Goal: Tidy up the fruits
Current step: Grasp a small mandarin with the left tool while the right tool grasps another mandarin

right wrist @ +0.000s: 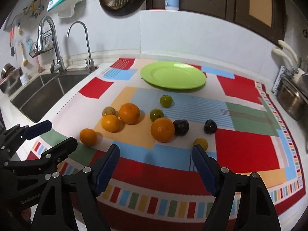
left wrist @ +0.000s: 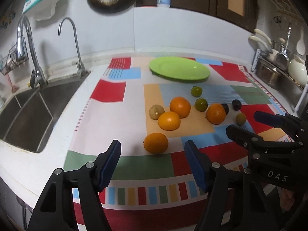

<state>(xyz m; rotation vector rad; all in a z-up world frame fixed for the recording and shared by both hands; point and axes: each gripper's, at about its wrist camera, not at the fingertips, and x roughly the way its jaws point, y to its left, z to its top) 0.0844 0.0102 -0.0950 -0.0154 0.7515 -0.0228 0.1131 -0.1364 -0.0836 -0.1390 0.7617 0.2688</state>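
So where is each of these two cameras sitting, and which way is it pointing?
Left wrist view: rides on the left tool, facing forward over the patterned mat toward the green plate; its own open fingers frame an orange, and the right tool shows at right.
Right wrist view: rides on the right tool, facing the same way from further right; its own open fingers show, with the left tool at left.
Shared: plate, scattered fruit, sink, taps.

Green plate (right wrist: 173,75) on a mat (right wrist: 248,150) of red, blue, green and tan blocks — striped border. Four orange oranges (right wrist: 162,129), two dark purple plums (right wrist: 210,127), blue-padded black grippers (right wrist: 155,165).
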